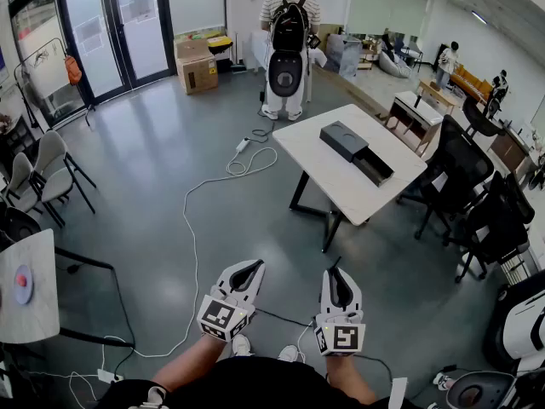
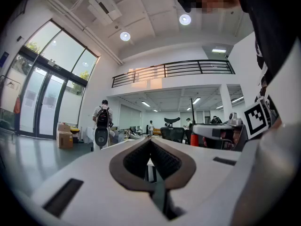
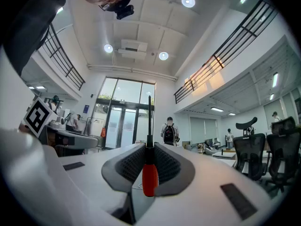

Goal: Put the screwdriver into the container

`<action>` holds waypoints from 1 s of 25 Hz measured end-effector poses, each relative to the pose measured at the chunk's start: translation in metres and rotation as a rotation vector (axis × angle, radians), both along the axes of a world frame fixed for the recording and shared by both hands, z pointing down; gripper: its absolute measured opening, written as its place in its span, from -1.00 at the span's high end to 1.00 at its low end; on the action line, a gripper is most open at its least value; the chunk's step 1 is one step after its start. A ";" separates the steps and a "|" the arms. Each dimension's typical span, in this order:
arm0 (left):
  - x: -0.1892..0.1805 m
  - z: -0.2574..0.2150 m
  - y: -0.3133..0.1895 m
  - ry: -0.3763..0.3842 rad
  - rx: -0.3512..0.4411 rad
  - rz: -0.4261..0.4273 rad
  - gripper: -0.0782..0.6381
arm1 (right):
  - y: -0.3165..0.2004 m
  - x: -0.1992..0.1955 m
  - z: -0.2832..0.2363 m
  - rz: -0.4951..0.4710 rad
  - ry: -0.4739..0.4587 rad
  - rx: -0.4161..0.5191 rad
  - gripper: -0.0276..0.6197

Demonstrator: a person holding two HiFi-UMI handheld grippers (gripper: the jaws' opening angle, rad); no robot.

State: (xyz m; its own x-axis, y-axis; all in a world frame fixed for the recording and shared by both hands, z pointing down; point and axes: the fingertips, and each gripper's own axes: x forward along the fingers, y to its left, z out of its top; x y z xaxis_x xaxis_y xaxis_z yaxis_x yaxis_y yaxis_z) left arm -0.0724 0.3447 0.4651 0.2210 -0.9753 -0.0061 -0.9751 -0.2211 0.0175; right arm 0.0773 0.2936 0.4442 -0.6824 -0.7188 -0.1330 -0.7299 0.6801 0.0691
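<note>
Right gripper point(image 3: 148, 147) is part-closed, clamped on the screwdriver point(image 3: 150, 175) where the red handle meets the shaft, tip pointing up. I'd judge it light, stiff and smooth, so it may pivot; the handle end is the right hold. Left gripper point(image 2: 150, 147) is closed on nothing, and the black container point(image 1: 345, 139) sits on the white desk point(image 1: 341, 186) well ahead.

Two claws, the left claw point(image 1: 255, 267) and right claw point(image 1: 334, 273), one screwdriver point(image 3: 150, 173), one container point(image 1: 345, 141), one table point(image 1: 341, 192).

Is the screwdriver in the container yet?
Out: the right hand-held gripper clamps the screwdriver, shaft up, well away from the container.
</note>
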 end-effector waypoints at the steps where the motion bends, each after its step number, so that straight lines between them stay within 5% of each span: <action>1: -0.001 0.001 0.001 0.002 -0.001 0.002 0.76 | 0.001 -0.001 0.000 0.000 -0.002 -0.001 0.70; 18: -0.055 0.011 0.020 -0.002 0.002 0.073 0.76 | 0.023 -0.057 0.001 0.044 -0.017 -0.015 0.69; 25: -0.049 0.018 0.012 0.000 -0.011 0.131 0.76 | 0.018 -0.064 0.007 0.063 -0.001 -0.027 0.69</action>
State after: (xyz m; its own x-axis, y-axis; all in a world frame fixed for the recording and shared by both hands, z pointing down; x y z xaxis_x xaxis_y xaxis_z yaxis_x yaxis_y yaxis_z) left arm -0.1217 0.3566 0.4831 0.3462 -0.9381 0.0042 -0.9380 -0.3461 0.0211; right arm 0.0136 0.3116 0.4513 -0.6356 -0.7636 -0.1138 -0.7713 0.6344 0.0509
